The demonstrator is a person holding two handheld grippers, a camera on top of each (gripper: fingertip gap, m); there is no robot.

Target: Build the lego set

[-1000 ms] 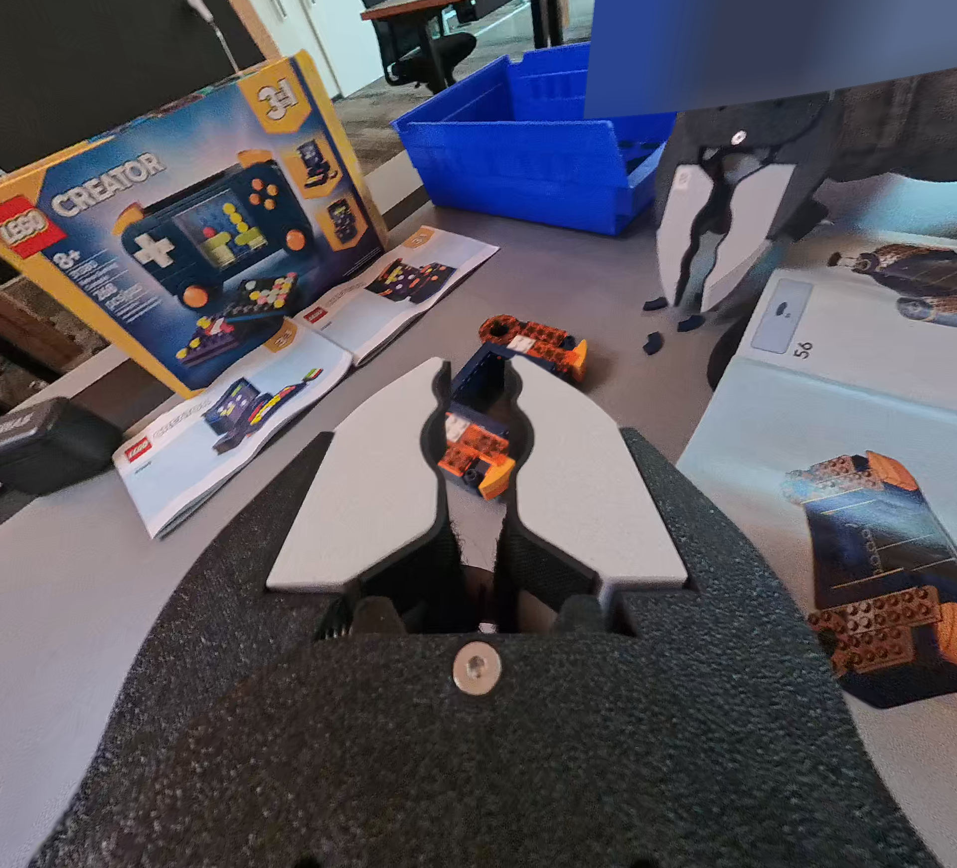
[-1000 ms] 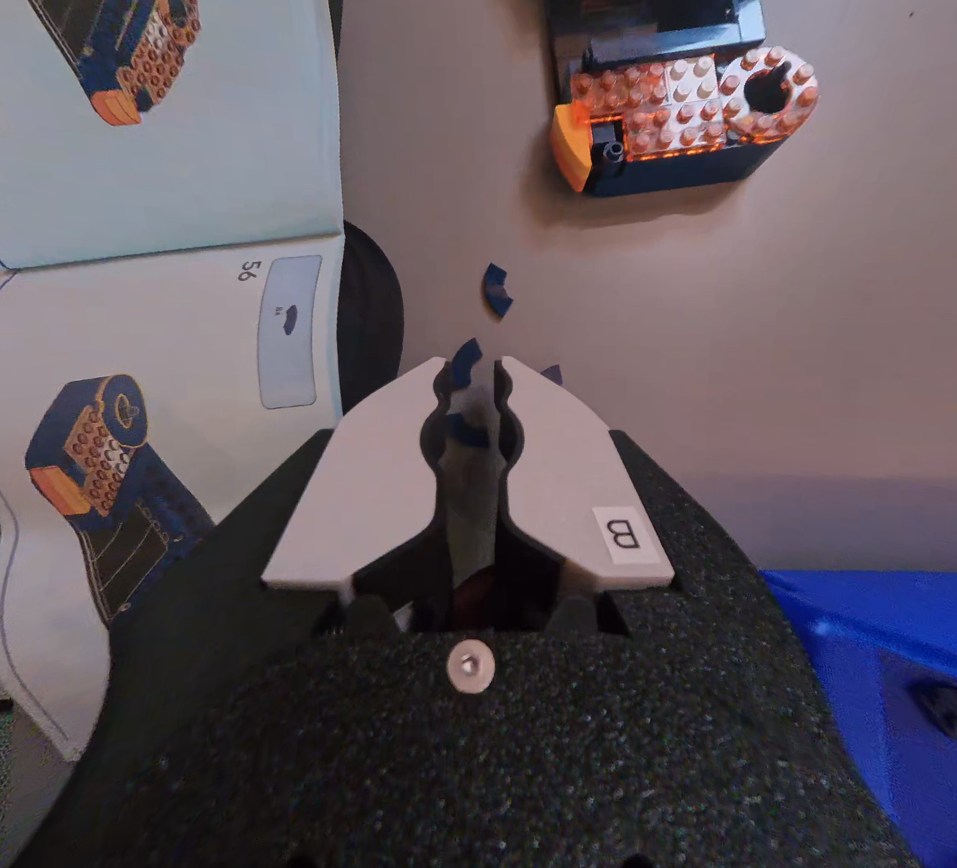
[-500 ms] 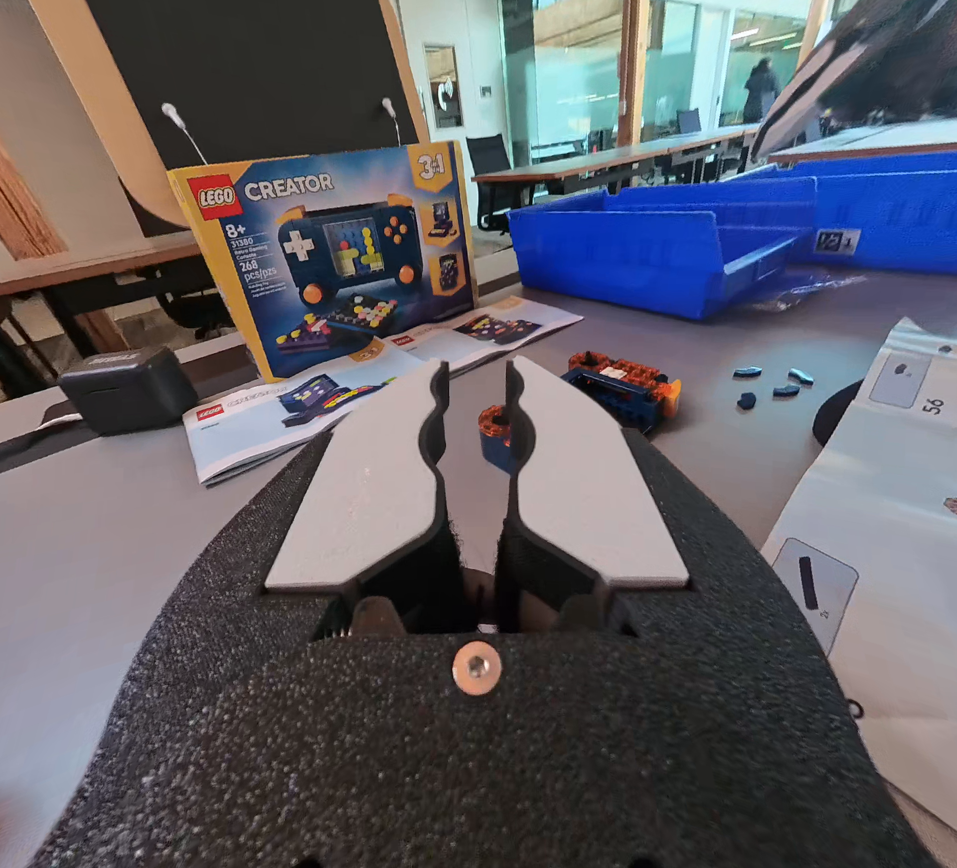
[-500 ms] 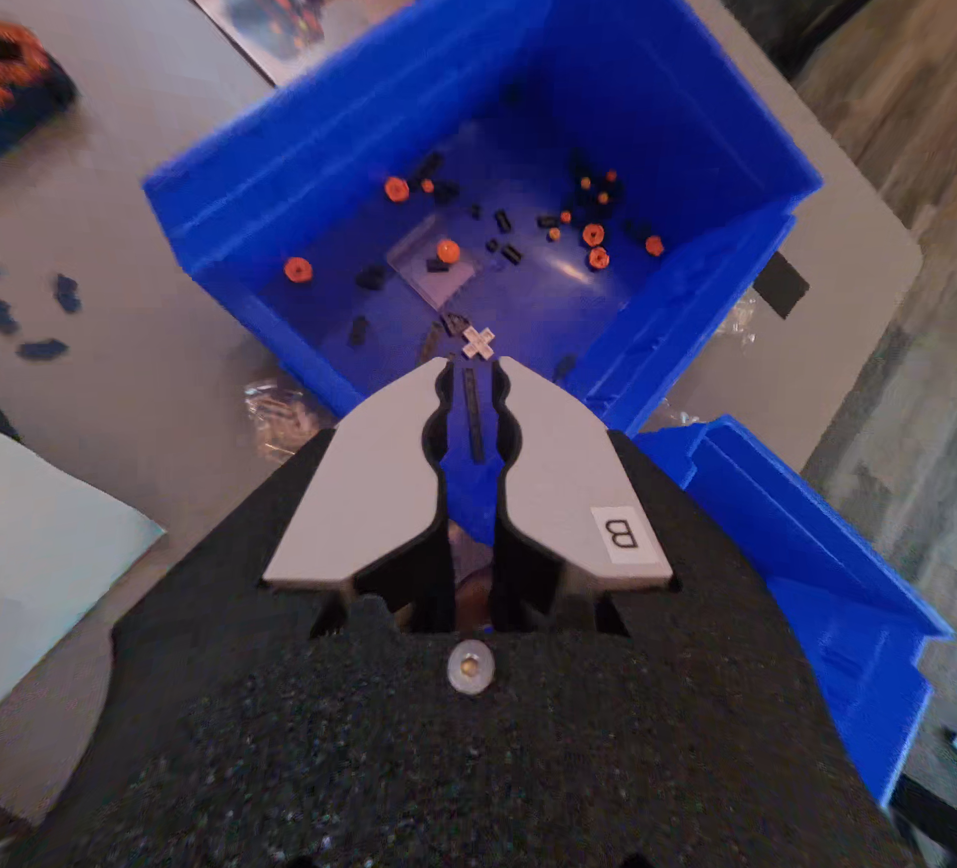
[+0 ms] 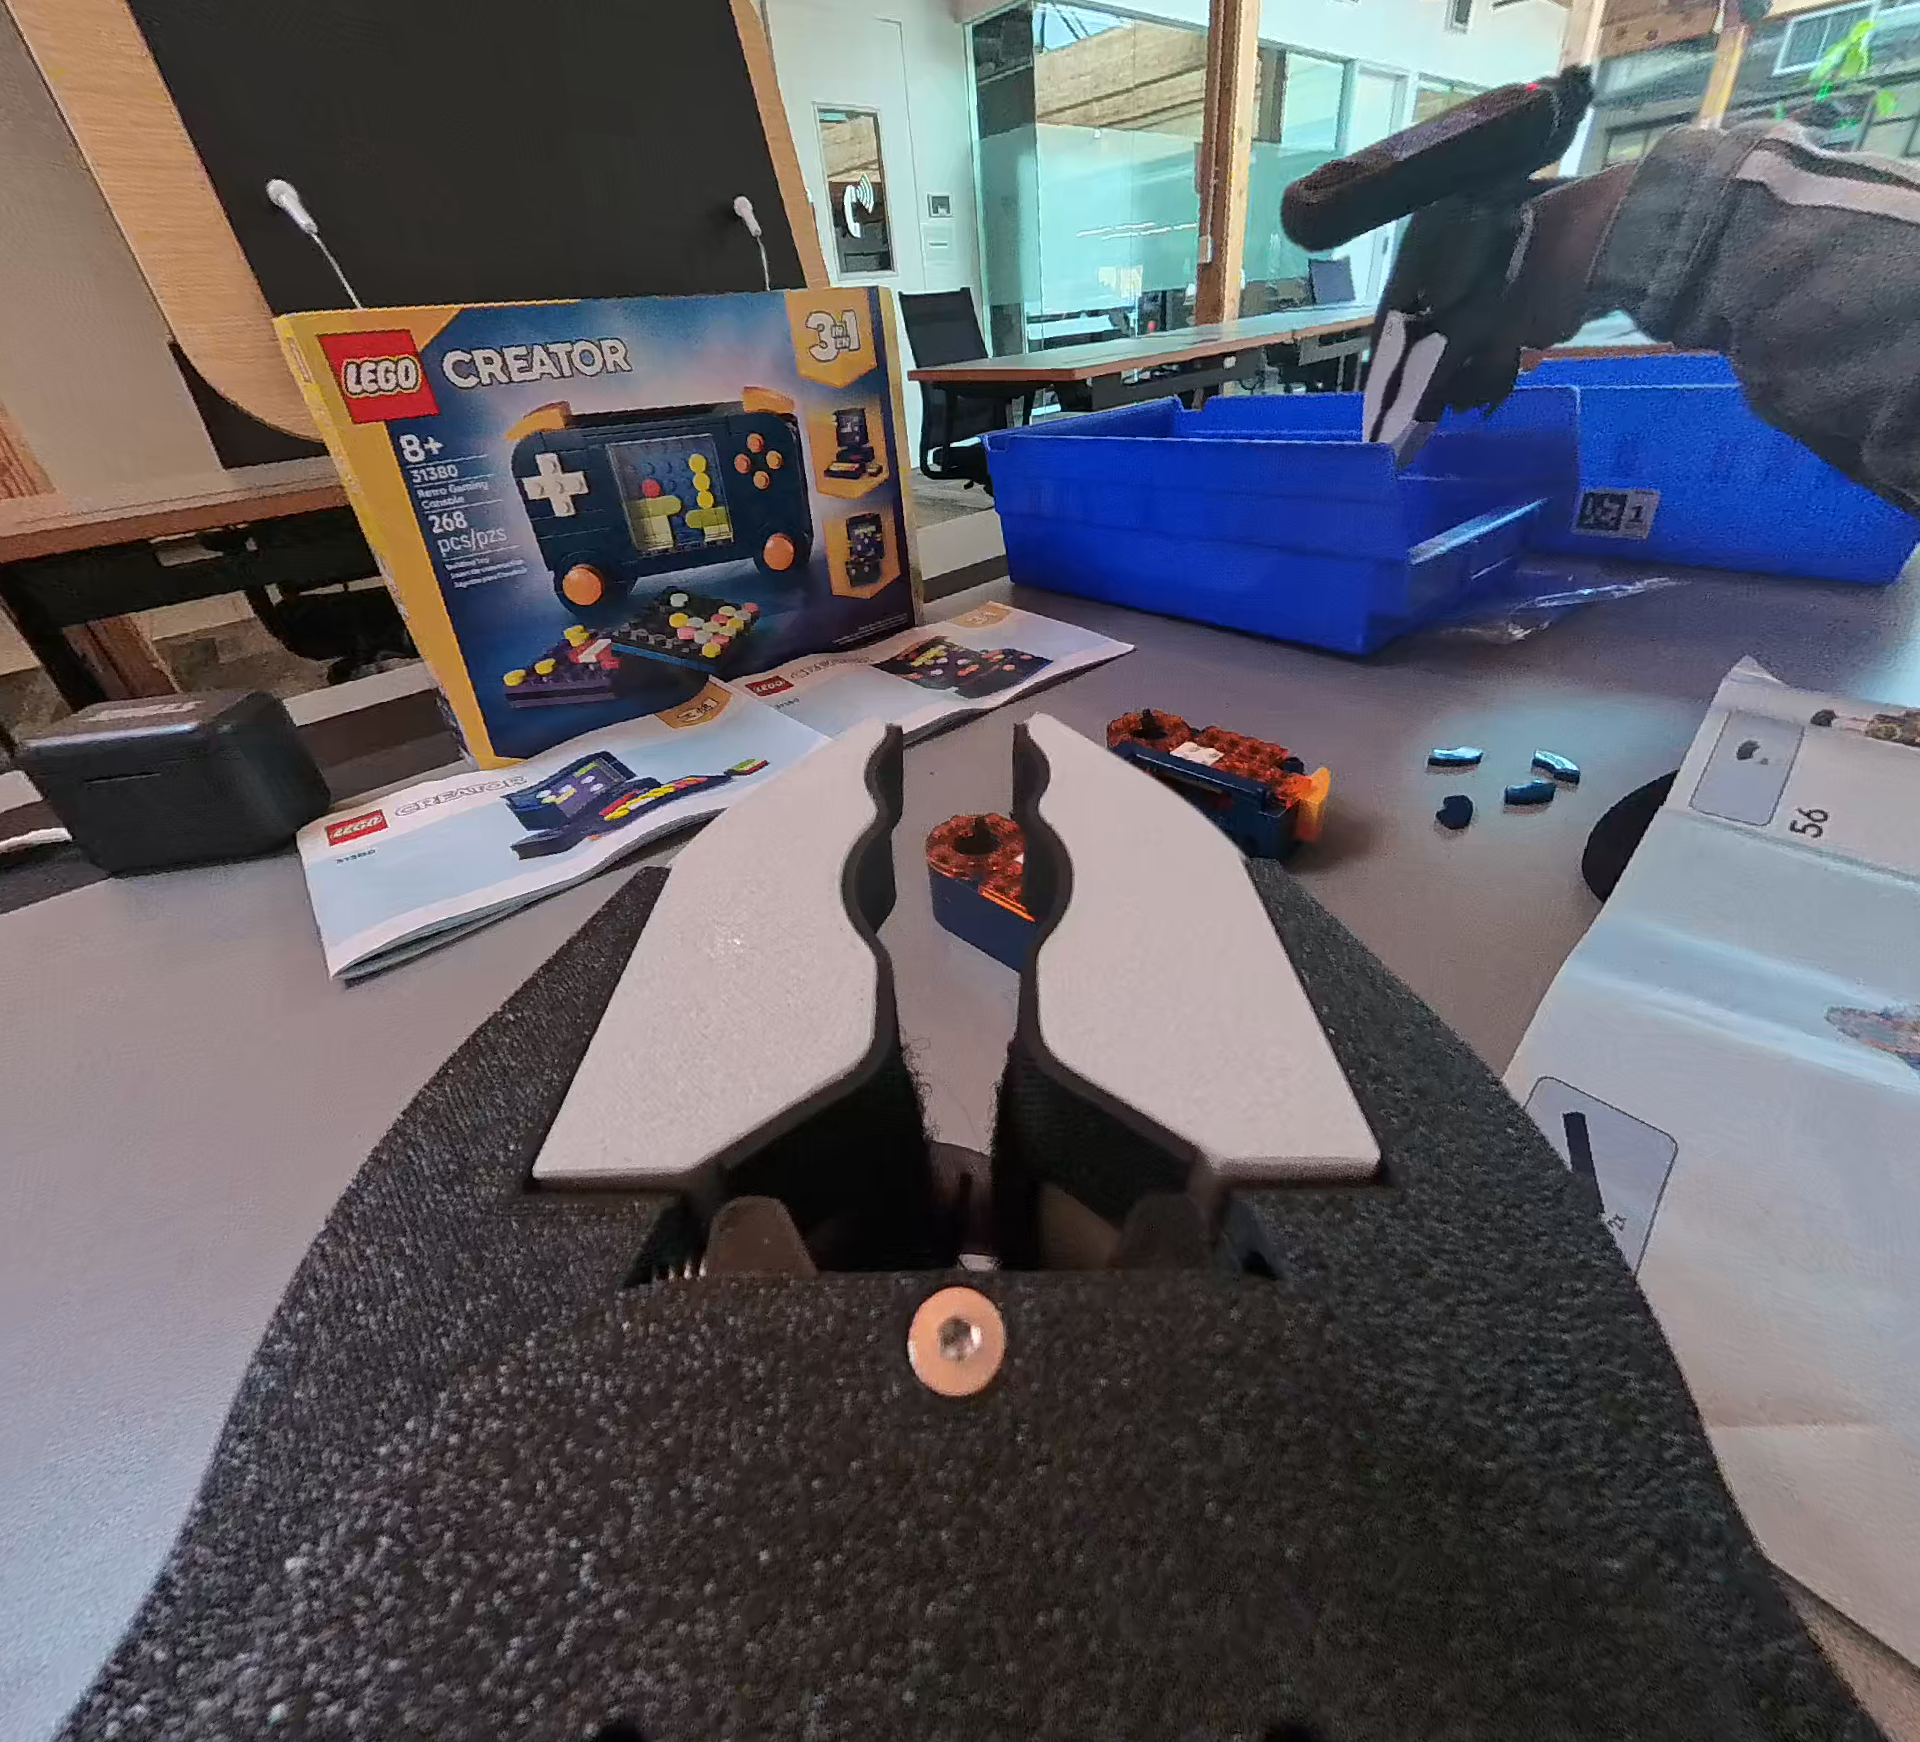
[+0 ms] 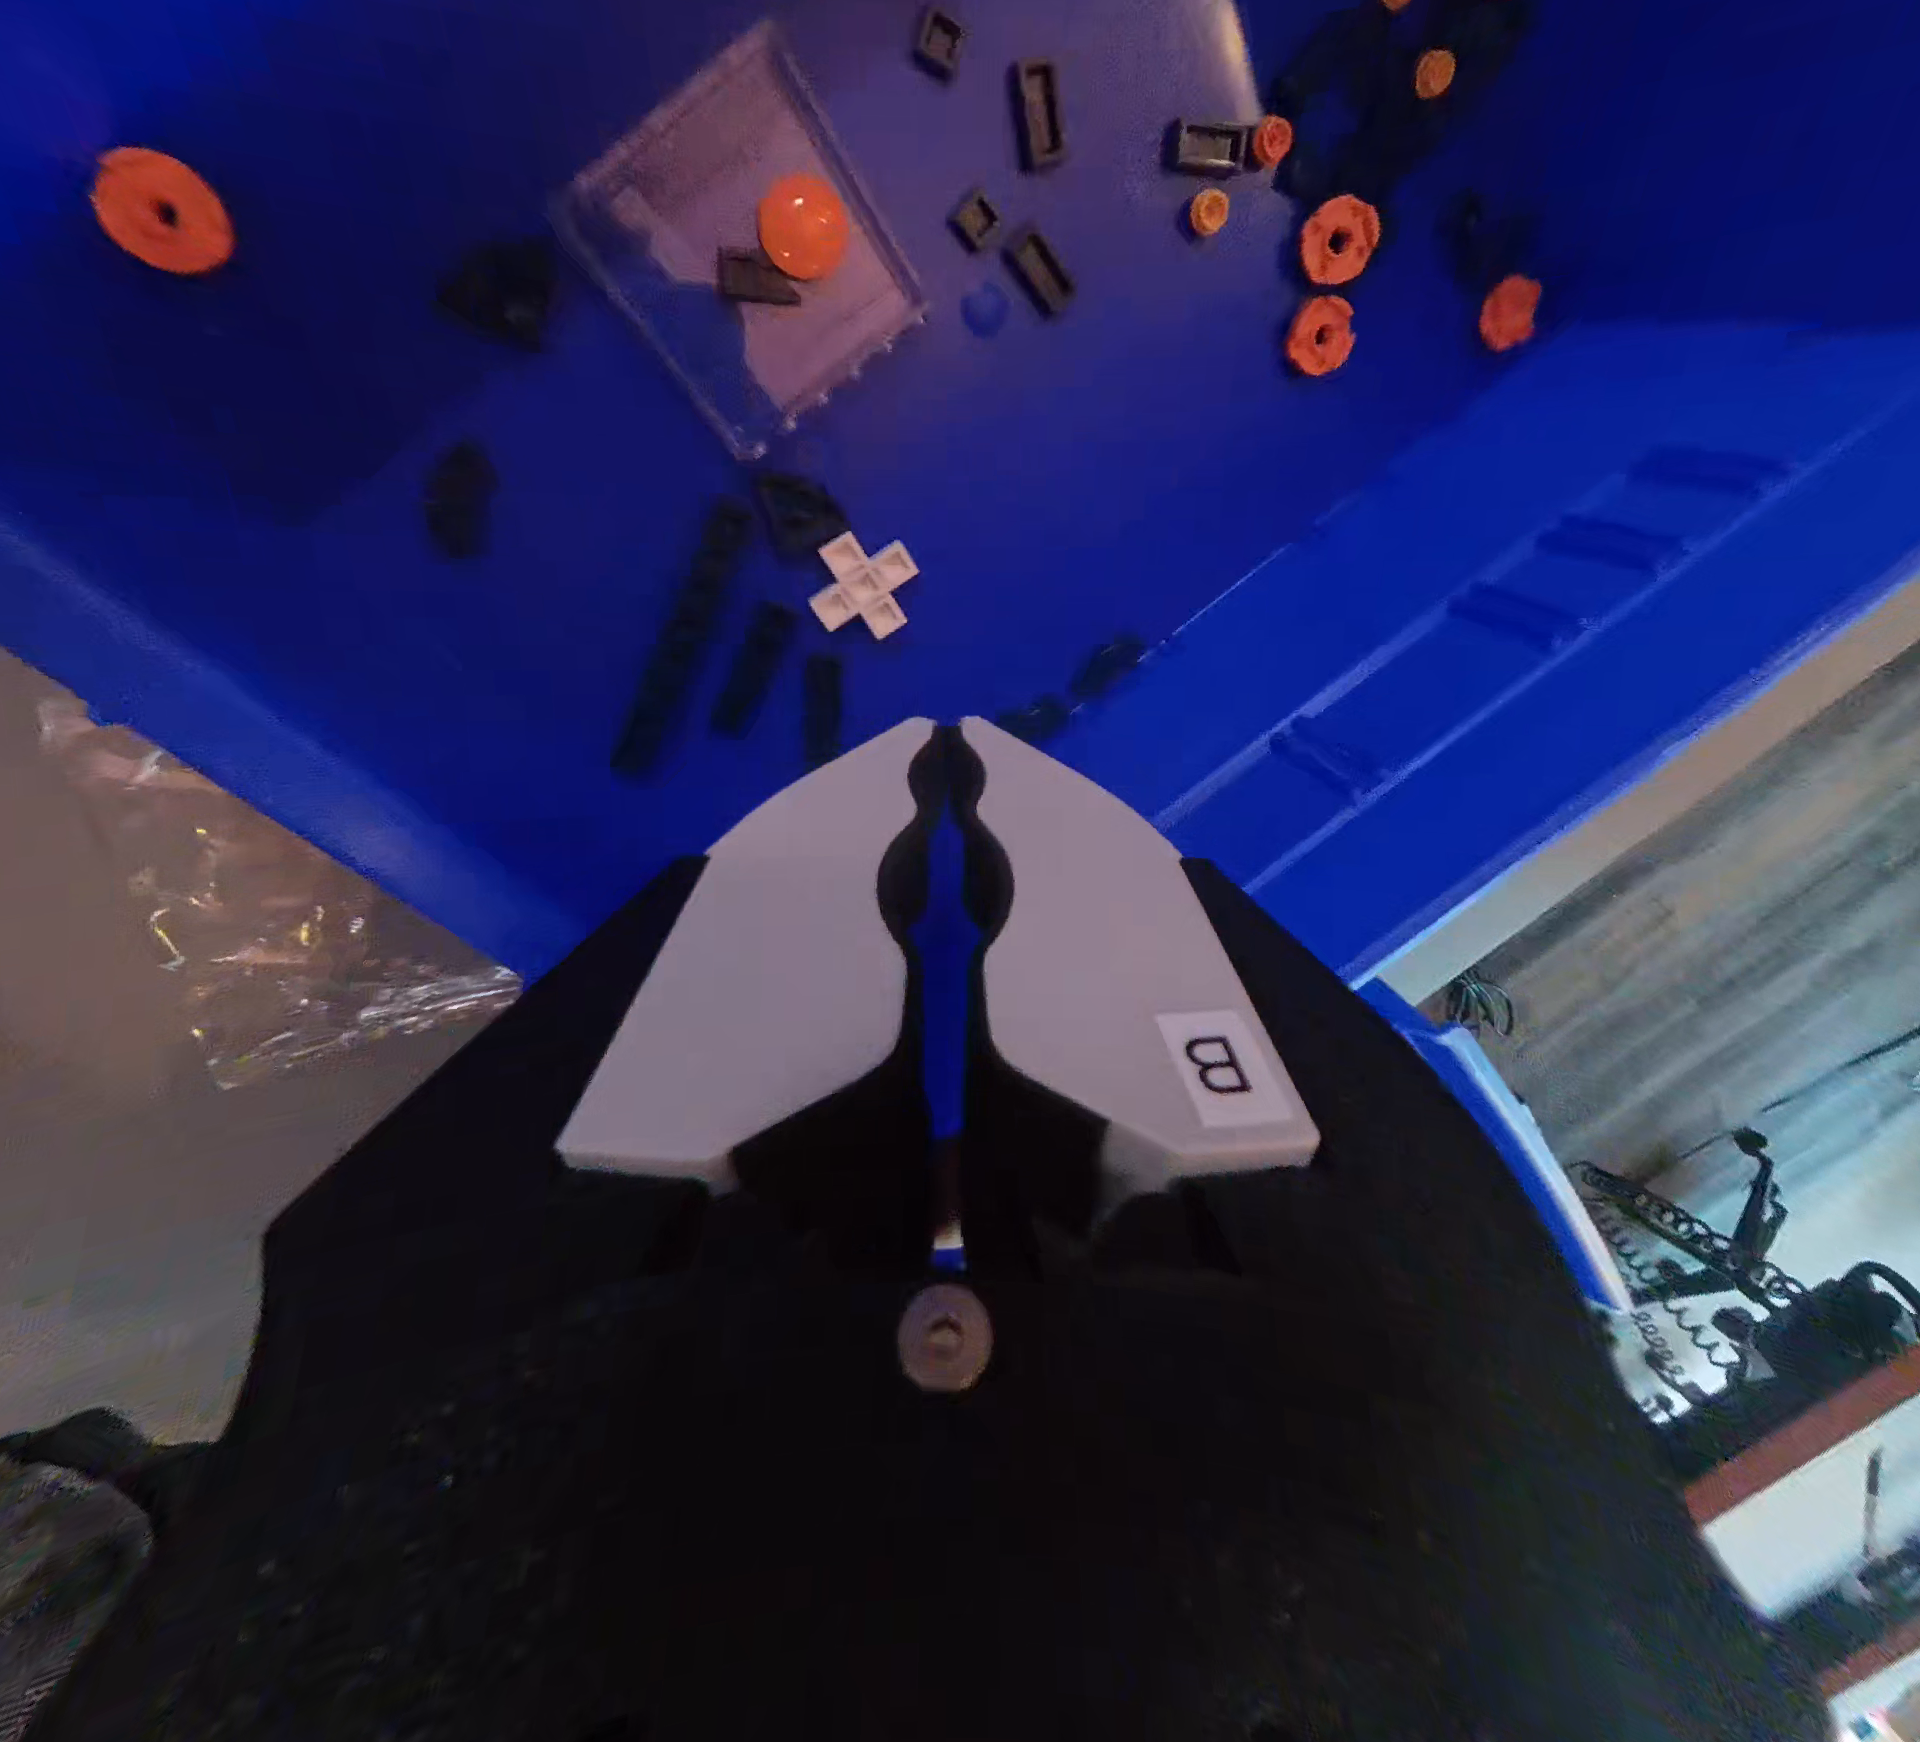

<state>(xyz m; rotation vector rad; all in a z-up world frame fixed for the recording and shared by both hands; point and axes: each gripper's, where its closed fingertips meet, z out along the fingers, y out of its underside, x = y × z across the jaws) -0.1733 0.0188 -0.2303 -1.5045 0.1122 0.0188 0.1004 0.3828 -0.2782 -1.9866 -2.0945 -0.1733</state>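
The part-built lego model, dark blue with orange studs, lies on the grey table just beyond my left gripper. Its round orange end shows between my fingertips. The left gripper is open and holds nothing. My right gripper is down inside the blue bin, its tips shut together above dark loose pieces, with nothing visible between them. It also shows in the left wrist view, held by a sleeved arm over the bin. A white cross piece, a clear plate and orange discs lie in the bin.
Several small blue curved pieces lie right of the model. An open instruction book is at the right. The set's box stands at the back with two booklets before it. A black device is at the left, a plastic bag beside the bin.
My right gripper left the small blue pieces, moved over the blue bin, went down into it and shut. My left gripper tilted up from above the model to a low, level view.
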